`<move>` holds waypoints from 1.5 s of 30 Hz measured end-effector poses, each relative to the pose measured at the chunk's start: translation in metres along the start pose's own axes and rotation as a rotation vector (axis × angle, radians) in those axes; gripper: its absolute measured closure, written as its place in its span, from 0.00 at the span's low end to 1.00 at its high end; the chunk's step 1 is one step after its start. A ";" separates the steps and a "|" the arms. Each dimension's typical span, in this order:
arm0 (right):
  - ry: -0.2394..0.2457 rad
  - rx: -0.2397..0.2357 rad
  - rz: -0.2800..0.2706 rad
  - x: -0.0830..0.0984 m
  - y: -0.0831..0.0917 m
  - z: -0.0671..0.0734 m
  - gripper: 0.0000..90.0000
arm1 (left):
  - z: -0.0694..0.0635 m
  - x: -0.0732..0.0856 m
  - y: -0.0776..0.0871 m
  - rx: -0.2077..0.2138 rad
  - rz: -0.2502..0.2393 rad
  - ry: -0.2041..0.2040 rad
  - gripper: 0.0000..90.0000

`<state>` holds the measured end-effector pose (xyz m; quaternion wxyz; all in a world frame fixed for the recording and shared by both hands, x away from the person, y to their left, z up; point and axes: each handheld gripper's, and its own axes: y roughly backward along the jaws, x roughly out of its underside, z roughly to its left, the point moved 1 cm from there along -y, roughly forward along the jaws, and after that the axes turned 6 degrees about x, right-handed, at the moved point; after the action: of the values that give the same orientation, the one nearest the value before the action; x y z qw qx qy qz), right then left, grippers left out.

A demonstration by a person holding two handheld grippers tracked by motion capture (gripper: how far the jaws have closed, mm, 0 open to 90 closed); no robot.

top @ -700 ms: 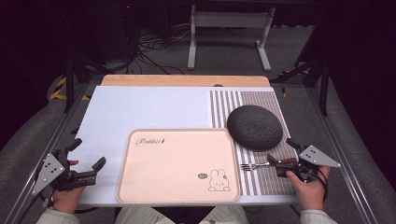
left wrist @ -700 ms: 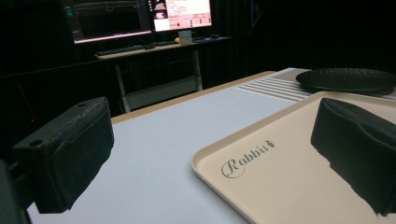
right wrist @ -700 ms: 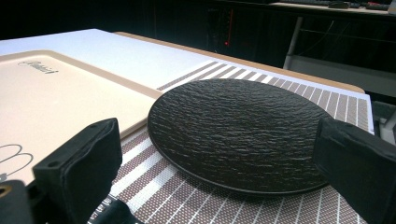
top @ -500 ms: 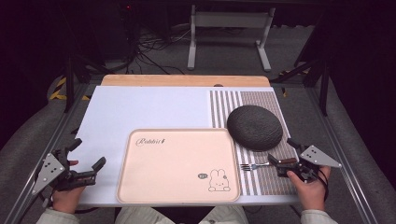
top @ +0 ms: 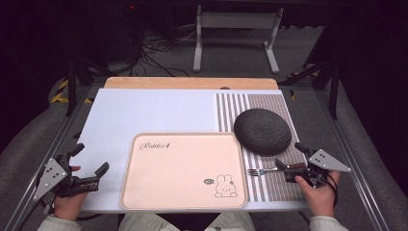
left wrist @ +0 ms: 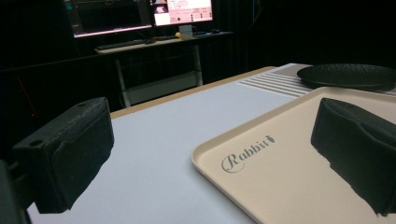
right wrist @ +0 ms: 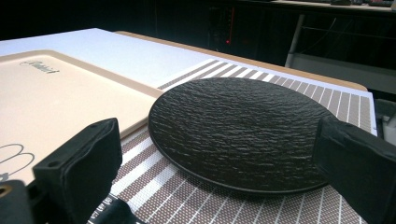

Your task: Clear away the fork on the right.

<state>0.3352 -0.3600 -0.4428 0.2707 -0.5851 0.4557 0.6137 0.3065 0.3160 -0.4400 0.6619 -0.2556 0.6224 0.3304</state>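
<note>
1. Your black plate [top: 262, 131] is round, matte, with a rough, slate-like grain across its whole face; the right gripper view [right wrist: 243, 128] shows a low rim and a shallow dish.
2. Plate sits on the striped placemat [top: 276, 180] at the right of the table, its left edge just beside the tray's far right corner. Touching or only close: cannot tell.
3. Fork [top: 262, 171] lies on the placemat near the plate's near edge, tines pointing left toward the tray, handle toward your right hand.
4. Your right gripper [top: 291, 161] rests at the table's near right; jaws spread wide in its own view, nothing between them. It is at the fork's handle end; contact cannot be judged.
5. Your left gripper [top: 90, 163] hangs at the near left edge, jaws spread, nothing held, apart from the tray.
6. Tray [top: 183, 144] is pale peach, rectangular, rounded corners, raised lip. Script lettering at its far left, a small rabbit drawing at its near right. Bare inside.
7. Table top [top: 144, 110] is white, with a wooden strip along the far edge. Placemat is brown and white in stripes, woven mesh up close.
8. Room is dark. Grey floor, cables and a white metal stand [top: 235, 29] beyond the table. Left gripper view shows a desk with lit monitors [left wrist: 182, 10] far off.
</note>
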 end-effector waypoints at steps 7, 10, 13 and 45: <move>-0.001 -0.011 0.007 -0.006 -0.004 0.001 0.03 | 0.000 0.000 0.000 -0.002 0.002 0.000 0.00; -0.014 0.000 0.019 -0.012 -0.007 0.000 0.03 | -0.001 0.000 -0.001 -0.002 0.007 -0.001 0.00; -0.018 -0.017 0.024 -0.016 -0.009 0.000 0.04 | -0.001 0.000 -0.001 -0.003 0.008 -0.002 0.00; 0.213 -0.204 0.327 -0.086 -0.049 0.003 0.11 | 0.000 0.000 -0.001 -0.013 0.011 -0.001 0.00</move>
<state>0.3906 -0.3190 -0.3719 0.0573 -0.5891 0.5063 0.6271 0.3069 0.3153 -0.4402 0.6587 -0.2562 0.6212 0.3384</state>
